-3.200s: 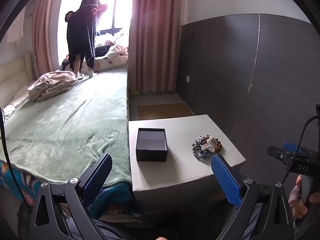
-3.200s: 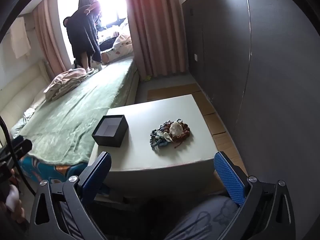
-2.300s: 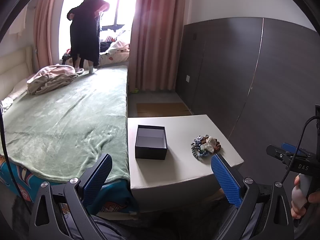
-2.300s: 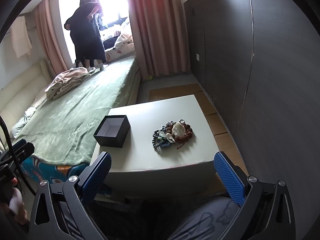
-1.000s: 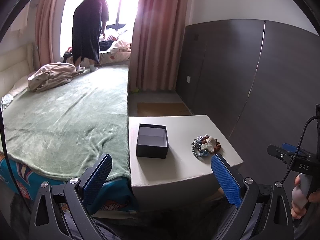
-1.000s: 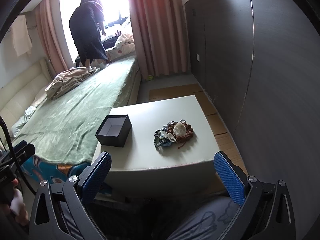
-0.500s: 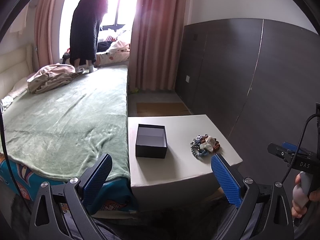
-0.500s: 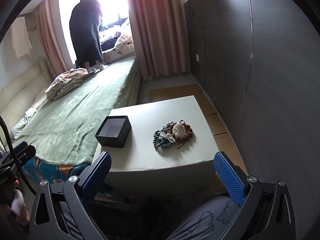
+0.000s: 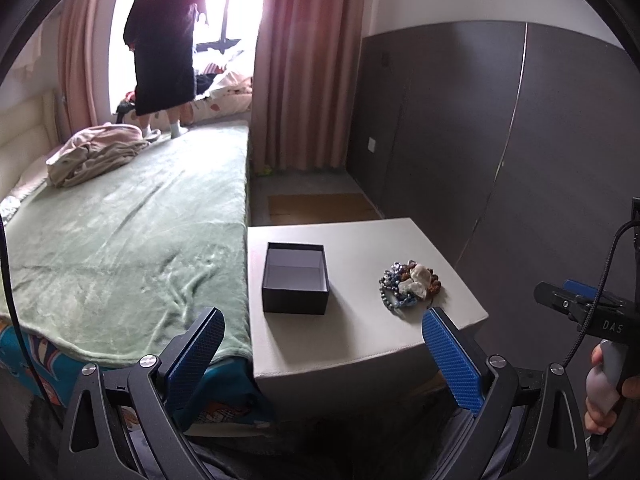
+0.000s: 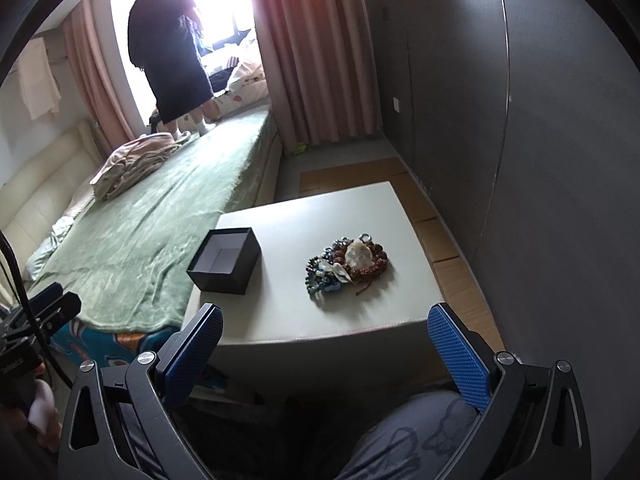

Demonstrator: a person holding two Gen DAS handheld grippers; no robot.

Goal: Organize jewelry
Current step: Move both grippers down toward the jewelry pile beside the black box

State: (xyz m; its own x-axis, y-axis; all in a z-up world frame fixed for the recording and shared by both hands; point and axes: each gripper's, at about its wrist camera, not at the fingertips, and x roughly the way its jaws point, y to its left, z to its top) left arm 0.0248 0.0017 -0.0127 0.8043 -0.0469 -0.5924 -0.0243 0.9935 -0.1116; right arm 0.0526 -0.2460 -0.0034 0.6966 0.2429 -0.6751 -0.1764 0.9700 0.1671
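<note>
We count one open black box, one heap of beaded jewelry whose pieces we cannot separate, one white table, one bed, two curtains, and one standing person.

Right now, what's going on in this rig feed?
A person holds two grippers short of a white table, nothing grasped yet. The left gripper and right gripper are both open and empty. A heap of beaded jewelry lies on the table, apart from an open, empty black box. Nothing has gone into the box. Another person stands by the window.
</note>
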